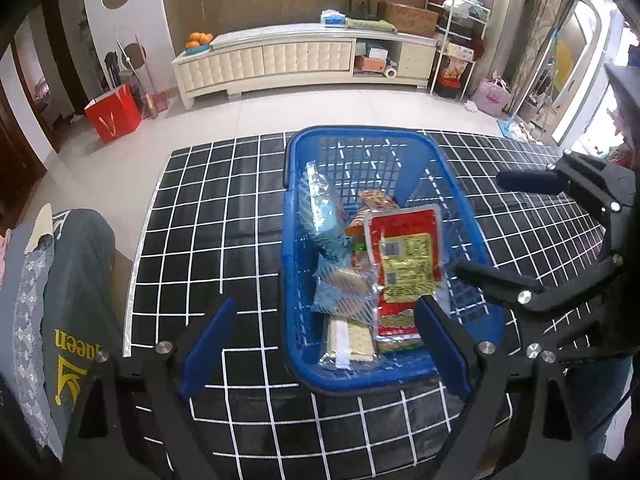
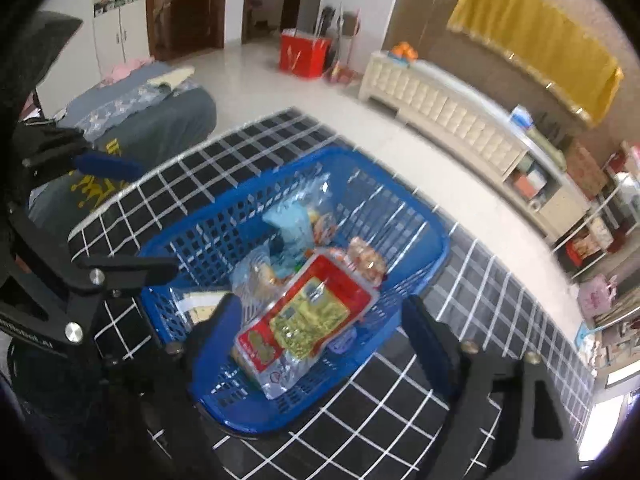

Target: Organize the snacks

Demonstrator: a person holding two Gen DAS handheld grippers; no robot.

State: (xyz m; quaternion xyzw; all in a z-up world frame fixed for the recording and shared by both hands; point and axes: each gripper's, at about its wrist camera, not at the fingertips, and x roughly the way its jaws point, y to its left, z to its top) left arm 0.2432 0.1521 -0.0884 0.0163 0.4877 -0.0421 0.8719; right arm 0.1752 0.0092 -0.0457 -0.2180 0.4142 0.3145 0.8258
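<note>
While both grippers hang above it, the blue basket [image 1: 294, 184] stands on a table with a black cloth with white grid lines [image 1: 192, 240]. The basket is of plastic lattice, with a thick smooth rim, and all the snacks in view lie inside it.

On top lies a red snack packet [image 1: 404, 264] with a large yellow label and a clear sealed edge; it is tilted, its upper end resting on the packets below. Beside it, toward the left wall of the basket, a light blue wrapper [image 1: 324, 220] leans upright. Under these lie a transparent pack of round biscuits [image 1: 348, 284] and a clear pack of pale square crackers [image 1: 352, 340] near the closer end. Behind the red packet there is an orange-brown packet [image 1: 376, 200], maybe cookies, but the print is too blurred to read.

The left gripper [image 1: 324, 344] is over the near end of the basket, its blue fingers [image 1: 208, 348] spread wide with nothing between them. The right gripper [image 2: 324, 332] is also over the basket, its fingers spread apart on both sides of the red snack packet [image 2: 308, 316], and I see no contact with it. In the right wrist view the basket [image 2: 420, 224] looks turned diagonally.
</note>
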